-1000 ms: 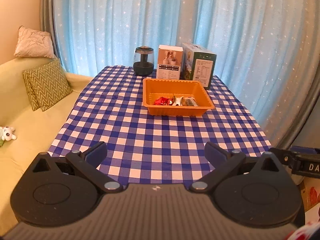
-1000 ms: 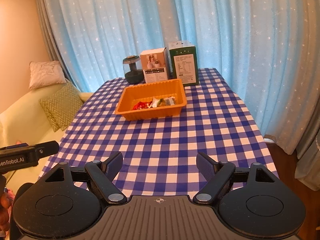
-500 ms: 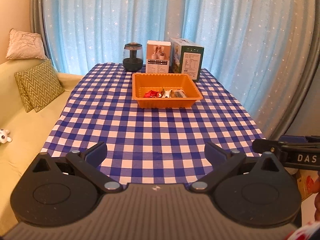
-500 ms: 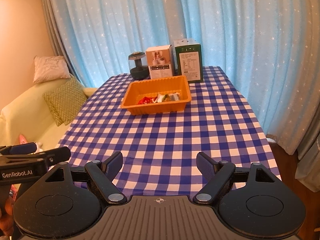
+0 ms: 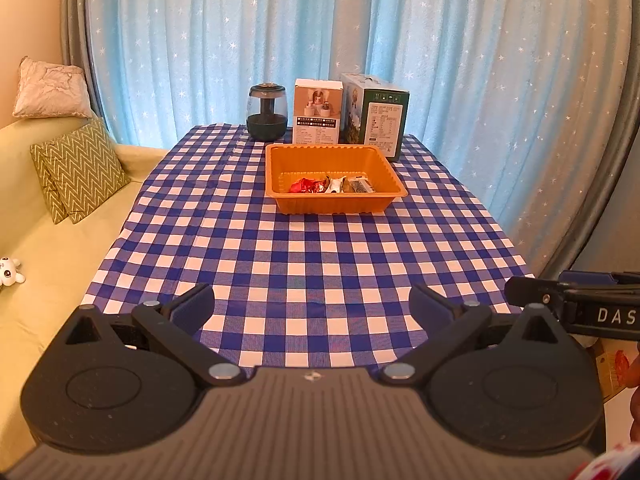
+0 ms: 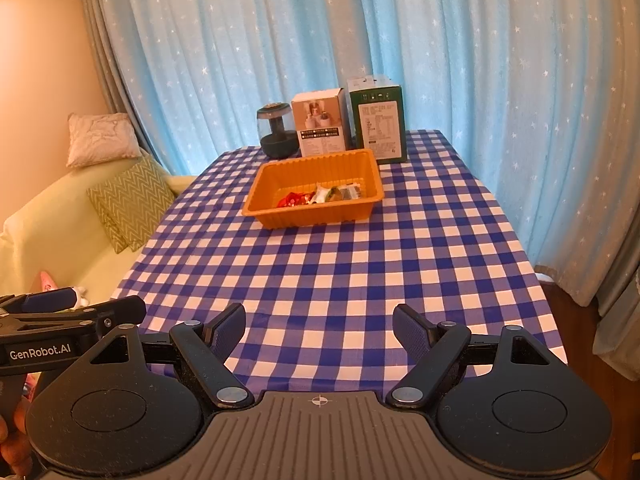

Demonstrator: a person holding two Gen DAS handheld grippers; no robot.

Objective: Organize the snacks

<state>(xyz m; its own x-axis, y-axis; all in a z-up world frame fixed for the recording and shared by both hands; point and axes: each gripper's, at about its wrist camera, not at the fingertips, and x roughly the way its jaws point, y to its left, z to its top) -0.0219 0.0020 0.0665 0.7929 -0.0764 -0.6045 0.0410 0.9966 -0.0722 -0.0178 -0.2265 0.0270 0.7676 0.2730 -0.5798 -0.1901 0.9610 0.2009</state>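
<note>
Two views cover the scene.

Left wrist view: the left gripper (image 5: 311, 307) sits low over the near edge of the worktop (image 5: 304, 248), which is covered in a blue-and-white checked cloth. Its jaws stand wide apart and hold nothing. An orange tray (image 5: 334, 203) rests on the far half of the worktop. Several wrapped snacks (image 5: 332, 185) lie together along the tray floor near its front wall: red wrappers on the left, white and dark ones on the right. Behind the tray, along the far edge, stand a dark jar (image 5: 267, 112), a white box (image 5: 318, 111) and a green box (image 5: 376, 116), side by side and upright. A green zigzag cushion (image 5: 80, 170) leans on the sofa (image 5: 60, 272) at left. Part of the right gripper (image 5: 576, 308) enters at the right edge.

Right wrist view: the right gripper (image 6: 319, 328) also sits low at the near edge of the worktop (image 6: 340, 272), jaws wide apart and empty. The orange tray (image 6: 316, 212) lies ahead and slightly left of centre, with the snacks (image 6: 320, 196) inside it. The dark jar (image 6: 278, 131), white box (image 6: 320, 122) and green box (image 6: 378, 118) stand just behind it. Part of the left gripper (image 6: 60, 320) shows at the left edge. Blue star-patterned curtains (image 6: 460, 80) hang behind the worktop.
</note>
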